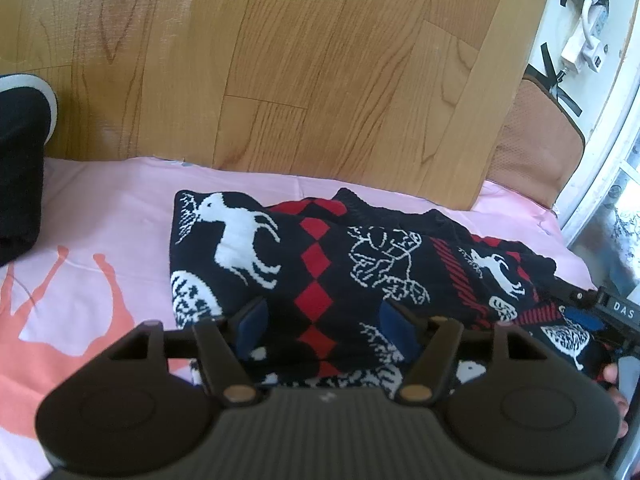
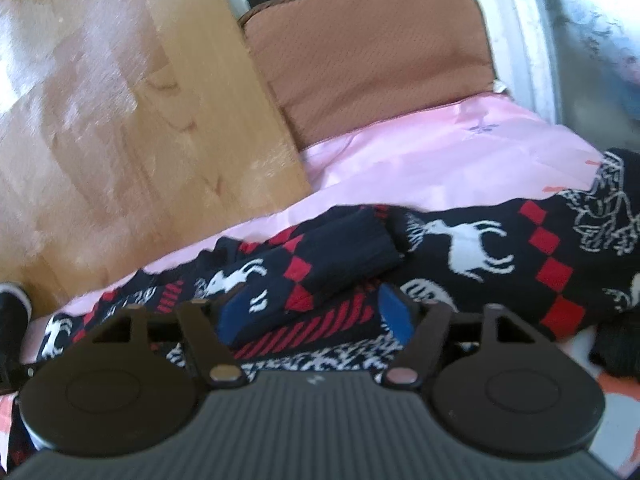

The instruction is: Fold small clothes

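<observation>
Dark navy knit sweater with white deer and red diamonds [image 1: 320,272] lies bunched on pink printed sheet [image 1: 100,216], long axis running left-right under both grippers. Left gripper [image 1: 320,328] jaws apart over body panel, gripping nothing. Right gripper [image 2: 316,316] also spread, straddling folded sleeve [image 2: 320,276], so looks nearer for next fold imo.

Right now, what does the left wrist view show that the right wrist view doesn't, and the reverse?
Only the left wrist view shows the white power adapter on the wall and the right gripper reaching in at the sweater's edge. Only the right wrist view shows the sweater's dark sleeve cuff folded across the body. Both show the reindeer sweater, pink sheet, brown cushion and wooden floor.
</observation>
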A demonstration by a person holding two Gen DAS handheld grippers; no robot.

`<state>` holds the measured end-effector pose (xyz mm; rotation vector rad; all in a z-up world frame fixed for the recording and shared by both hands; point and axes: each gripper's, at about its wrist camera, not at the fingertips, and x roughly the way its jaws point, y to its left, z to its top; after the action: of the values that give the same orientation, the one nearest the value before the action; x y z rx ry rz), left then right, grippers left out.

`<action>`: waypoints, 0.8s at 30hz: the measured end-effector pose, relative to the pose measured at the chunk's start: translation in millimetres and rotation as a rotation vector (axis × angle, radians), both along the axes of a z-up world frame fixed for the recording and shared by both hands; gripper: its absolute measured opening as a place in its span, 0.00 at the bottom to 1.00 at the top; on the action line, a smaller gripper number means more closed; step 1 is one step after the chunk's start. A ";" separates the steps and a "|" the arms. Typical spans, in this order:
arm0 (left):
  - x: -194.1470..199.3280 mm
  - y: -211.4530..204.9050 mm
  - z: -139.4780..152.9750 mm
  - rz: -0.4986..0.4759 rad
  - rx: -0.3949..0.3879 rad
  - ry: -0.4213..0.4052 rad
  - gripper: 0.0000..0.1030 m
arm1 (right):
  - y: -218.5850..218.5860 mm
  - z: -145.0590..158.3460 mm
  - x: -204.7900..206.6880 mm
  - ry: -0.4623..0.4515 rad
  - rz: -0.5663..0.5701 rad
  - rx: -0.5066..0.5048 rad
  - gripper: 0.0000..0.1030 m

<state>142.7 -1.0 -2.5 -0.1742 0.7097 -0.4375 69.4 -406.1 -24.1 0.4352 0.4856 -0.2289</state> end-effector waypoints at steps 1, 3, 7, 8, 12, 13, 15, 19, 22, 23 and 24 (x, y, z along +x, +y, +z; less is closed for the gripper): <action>-0.1 -0.4 0.0 -0.002 0.000 0.000 0.65 | -1.5 -0.4 -0.3 -0.001 -0.005 0.008 0.72; -0.7 -1.2 0.2 -0.004 0.001 -0.001 0.65 | -3.0 -0.8 -0.1 0.002 -0.015 0.016 0.72; -0.6 -0.8 0.3 -0.005 -0.002 -0.001 0.65 | -3.1 -0.7 -0.4 0.003 -0.017 0.017 0.73; -0.6 -0.8 0.3 -0.005 -0.001 -0.001 0.65 | -3.3 -0.6 -0.5 0.003 -0.019 0.018 0.73; -0.6 -0.6 0.3 -0.005 -0.004 -0.001 0.65 | -4.8 -0.7 -1.1 0.000 -0.031 0.024 0.74; -0.6 -0.8 0.4 -0.005 -0.004 -0.001 0.66 | -5.4 -0.7 -1.4 -0.001 -0.036 0.027 0.74; -0.4 -0.8 0.4 -0.006 -0.003 -0.001 0.66 | -6.8 -0.9 -1.9 -0.003 -0.046 0.034 0.75; -0.5 -0.3 0.4 -0.007 0.001 -0.001 0.66 | -9.1 -1.2 -2.6 -0.004 -0.059 0.048 0.76; -0.5 -1.0 0.4 -0.010 0.005 -0.002 0.66 | -9.8 -1.3 -2.3 -0.003 -0.063 0.053 0.77; -0.4 -1.1 0.4 -0.011 0.005 -0.002 0.66 | -9.9 -1.4 -2.3 -0.002 -0.063 0.054 0.78; -0.1 -1.2 0.5 -0.014 0.005 -0.001 0.67 | -9.9 -1.3 -2.3 -0.002 -0.063 0.054 0.78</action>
<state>142.6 -2.2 -2.0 -0.1645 0.7110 -0.4488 67.1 -416.0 -25.4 0.5043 0.4774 -0.2768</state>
